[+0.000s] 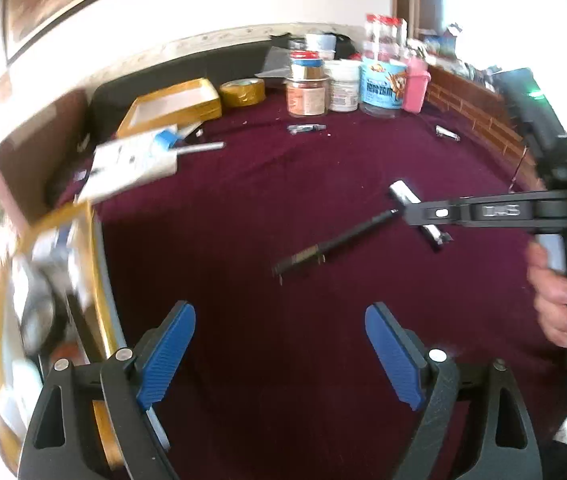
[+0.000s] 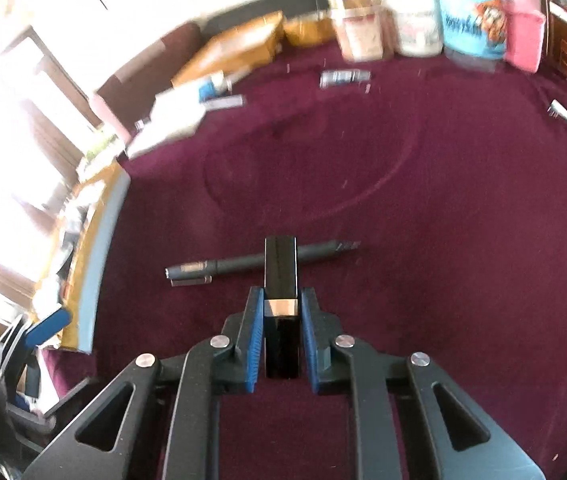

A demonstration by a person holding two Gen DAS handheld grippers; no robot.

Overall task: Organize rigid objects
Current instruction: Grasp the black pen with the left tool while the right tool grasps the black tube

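Observation:
My right gripper [image 2: 281, 300] is shut on a glossy black rectangular case [image 2: 280, 268] with a copper band, holding it just above the maroon cloth. In the left wrist view the same gripper [image 1: 409, 216] reaches in from the right, gripped by a person's hand [image 1: 555, 292], and the case [image 1: 405, 194] sticks out past its fingers. A black pen [image 2: 223, 268] [image 1: 335, 240] lies on the cloth right beyond the case. My left gripper [image 1: 279, 344] hangs open over bare cloth with nothing between its blue pads [image 1: 169, 344].
A gold-rimmed box [image 1: 97, 248] with several items stands at the left edge. Behind it lie a white carton [image 1: 135, 164], a gold tray [image 1: 171, 110] and a tape roll [image 1: 242, 93]. Jars and tubs [image 1: 343, 84] line the back. A small tube [image 1: 307, 129] and a metal piece [image 1: 447, 133] lie loose.

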